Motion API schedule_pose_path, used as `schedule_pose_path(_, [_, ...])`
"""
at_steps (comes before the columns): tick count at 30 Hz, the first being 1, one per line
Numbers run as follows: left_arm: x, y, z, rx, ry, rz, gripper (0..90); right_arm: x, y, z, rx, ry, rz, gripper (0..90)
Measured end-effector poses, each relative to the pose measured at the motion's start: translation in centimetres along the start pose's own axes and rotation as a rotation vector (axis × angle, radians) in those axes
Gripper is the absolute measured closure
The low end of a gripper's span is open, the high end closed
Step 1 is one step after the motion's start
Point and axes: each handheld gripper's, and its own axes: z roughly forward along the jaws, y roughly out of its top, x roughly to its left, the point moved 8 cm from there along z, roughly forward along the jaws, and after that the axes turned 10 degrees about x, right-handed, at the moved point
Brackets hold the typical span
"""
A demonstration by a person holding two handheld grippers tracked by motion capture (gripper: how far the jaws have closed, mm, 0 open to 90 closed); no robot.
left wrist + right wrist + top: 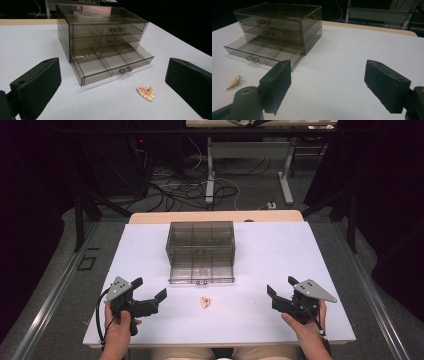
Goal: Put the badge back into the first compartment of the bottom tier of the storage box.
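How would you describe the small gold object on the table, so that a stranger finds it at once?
Start at the smoky clear drawer box on the white table. Its bottom drawer is pulled out; before it lies the gold clip, alone, between both open grippers, the single shiny coloured item.

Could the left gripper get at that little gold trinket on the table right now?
Probably yes: the left gripper is open, and the gold trinket lies on bare table with nothing between them.
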Motion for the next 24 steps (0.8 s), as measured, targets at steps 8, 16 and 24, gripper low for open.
schedule_pose_path(8, [-0.1, 0.0, -0.2, 0.000, 0.001, -0.003, 0.6, 0.8, -0.5, 0.2, 0.038, 0.057, 0.028, 29.5])
schedule_pose_path(16, [-0.1, -0.5, -0.6, 0.014, 0.012, 0.011, 0.6, 2.3, -0.4, 0.7, 0.077, 0.134, 0.059, 34.7])
schedule_pose_path(24, [0.0, -0.7, -0.8, 0.001, 0.013, -0.014, 0.6, 4.5, 0.6, 1.5, 0.087, 0.189, 0.010, 34.6])
